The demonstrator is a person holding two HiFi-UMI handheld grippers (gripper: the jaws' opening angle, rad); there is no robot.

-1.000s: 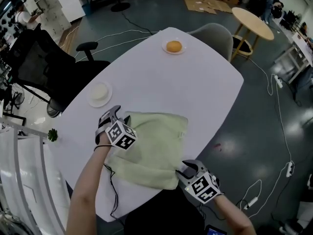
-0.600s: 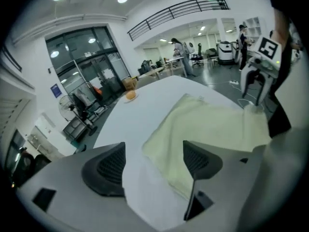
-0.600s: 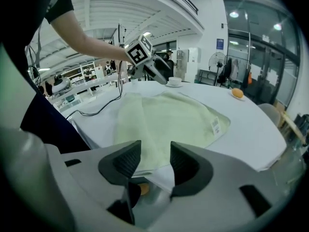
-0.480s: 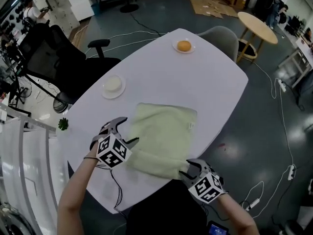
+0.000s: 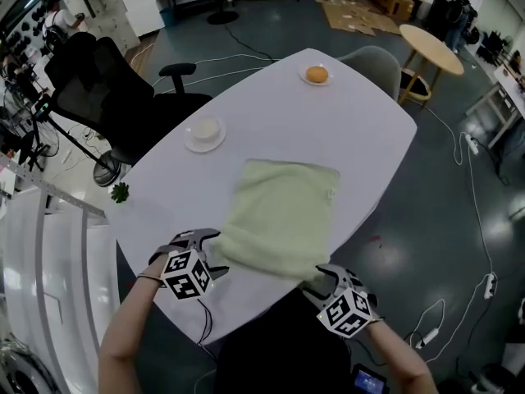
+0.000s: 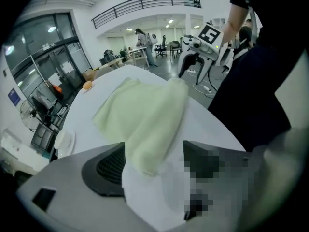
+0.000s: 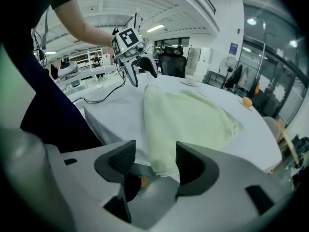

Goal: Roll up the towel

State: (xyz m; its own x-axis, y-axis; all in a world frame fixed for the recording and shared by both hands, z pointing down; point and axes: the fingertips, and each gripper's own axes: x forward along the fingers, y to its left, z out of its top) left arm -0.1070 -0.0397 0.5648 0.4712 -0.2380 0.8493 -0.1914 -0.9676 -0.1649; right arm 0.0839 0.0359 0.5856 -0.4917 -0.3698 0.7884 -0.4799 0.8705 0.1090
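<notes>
A pale green towel [image 5: 283,216] lies flat on the white table [image 5: 361,138], its near edge at the table's front edge. My left gripper [image 5: 199,247] sits at the towel's near left corner. In the left gripper view the towel [image 6: 145,112] ends between the left gripper's [image 6: 154,149] wide jaws, which have just been opening; the pads do not press it. My right gripper [image 5: 326,276] is at the near right corner. Its jaws [image 7: 155,149] have just been opening too, and the towel [image 7: 188,115] corner lies loose between them.
A small plate with a white item [image 5: 205,131] stands left of the towel, and a plate with an orange item [image 5: 317,75] at the far end. A black office chair [image 5: 98,97], a grey chair [image 5: 373,60], a round wooden table [image 5: 431,43] and floor cables surround the table.
My left gripper has come back along the towel's left side from the far corner to the near corner, with its jaws spread wider. The right gripper stayed at the near right corner.
</notes>
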